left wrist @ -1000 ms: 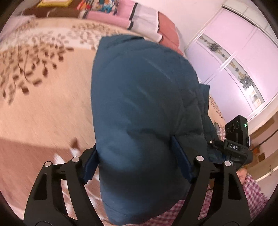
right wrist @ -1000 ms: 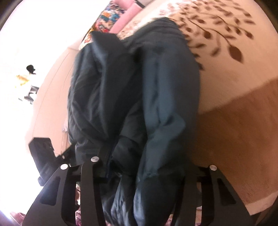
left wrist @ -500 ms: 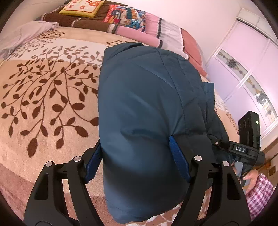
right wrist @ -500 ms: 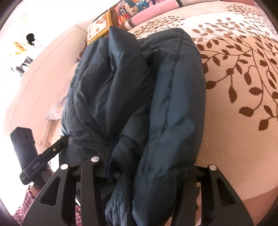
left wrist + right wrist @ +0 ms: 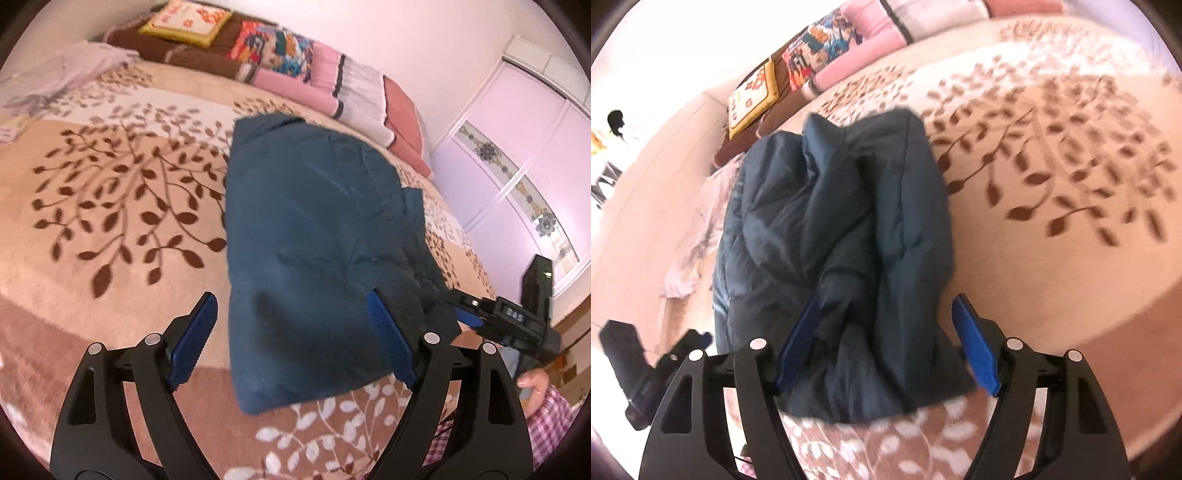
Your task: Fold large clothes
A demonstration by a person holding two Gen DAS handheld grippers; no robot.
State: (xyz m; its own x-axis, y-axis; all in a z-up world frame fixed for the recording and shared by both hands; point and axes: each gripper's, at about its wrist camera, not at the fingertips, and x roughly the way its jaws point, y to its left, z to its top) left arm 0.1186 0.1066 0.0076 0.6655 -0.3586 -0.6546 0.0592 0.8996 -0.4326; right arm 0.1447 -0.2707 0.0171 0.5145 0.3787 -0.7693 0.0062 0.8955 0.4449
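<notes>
A dark blue padded jacket [image 5: 306,236] lies folded in a thick bundle on the leaf-patterned bedspread [image 5: 110,206]. My left gripper [image 5: 291,295] straddles its near end with the jaws opening. The left pad [image 5: 195,332] stands clear of the cloth and the right pad overlaps the jacket's edge without squeezing it. In the right wrist view the jacket [image 5: 842,229] shows its rumpled folds. My right gripper [image 5: 886,299] is also opening around the near end, with its right pad [image 5: 973,347] free of the fabric. The right gripper [image 5: 467,314] also shows at the jacket's right side.
Pillows and folded blankets [image 5: 280,59] line the head of the bed. A pale crumpled cloth [image 5: 62,74] lies at the far left. Pink wardrobe doors [image 5: 524,147] stand to the right. A hand [image 5: 532,380] and a plaid sleeve [image 5: 543,421] are at the lower right.
Both grippers held the jacket squeezed between their pads; now both jaws have spread and the pads have come off it. The jacket has settled on the bedspread and both grippers have drawn back.
</notes>
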